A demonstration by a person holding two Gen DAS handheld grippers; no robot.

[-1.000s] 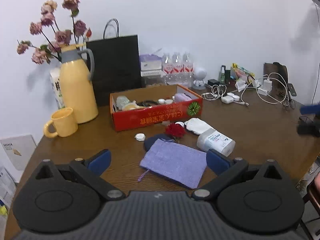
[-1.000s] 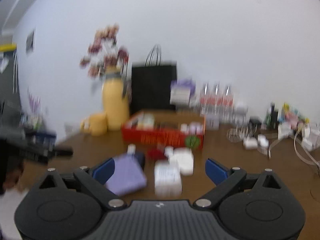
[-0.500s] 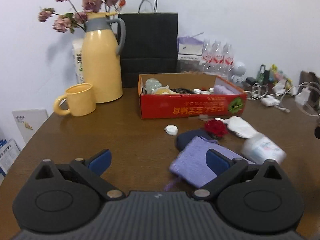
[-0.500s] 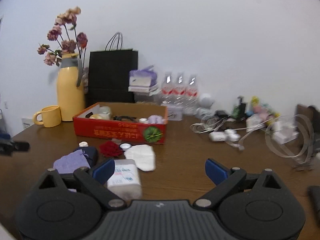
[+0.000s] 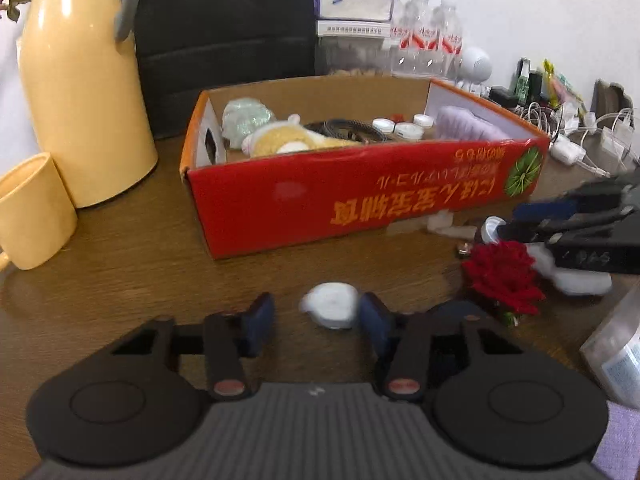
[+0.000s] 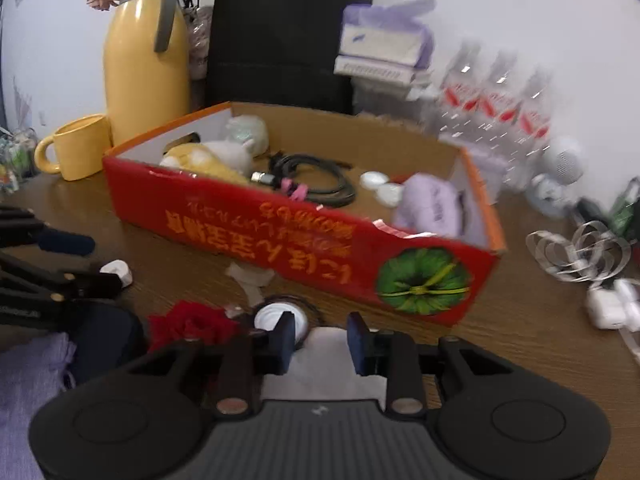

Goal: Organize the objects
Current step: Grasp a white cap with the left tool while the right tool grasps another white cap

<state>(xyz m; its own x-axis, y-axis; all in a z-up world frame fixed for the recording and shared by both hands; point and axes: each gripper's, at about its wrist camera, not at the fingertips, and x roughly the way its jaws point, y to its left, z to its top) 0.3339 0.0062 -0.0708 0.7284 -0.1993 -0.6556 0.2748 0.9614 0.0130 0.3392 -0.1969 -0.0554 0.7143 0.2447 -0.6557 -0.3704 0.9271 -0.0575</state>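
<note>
A red cardboard box (image 5: 360, 196) holding soft toys, a cable and small white jars stands mid-table; it also shows in the right wrist view (image 6: 320, 240). My left gripper (image 5: 318, 316) is low over the table, half open, with a small white cap (image 5: 332, 305) between its fingertips, not clamped. My right gripper (image 6: 318, 338) is half open over a white cloth pad (image 6: 324, 344), a small white jar (image 6: 276, 316) at its left finger. A red fabric rose (image 5: 502, 276) lies between the grippers.
A yellow thermos (image 5: 84, 80) and yellow mug (image 5: 32, 212) stand left of the box. A black paper bag (image 5: 224, 36), tissue box and water bottles (image 5: 424, 40) line the wall. Chargers and cables (image 5: 588, 140) lie at right. A purple pouch (image 6: 28, 376) and a wipes pack (image 5: 616, 352) lie near the front.
Both grippers have moved forward and down toward the table in front of the box, and both jaws have narrowed from wide open to half open.
</note>
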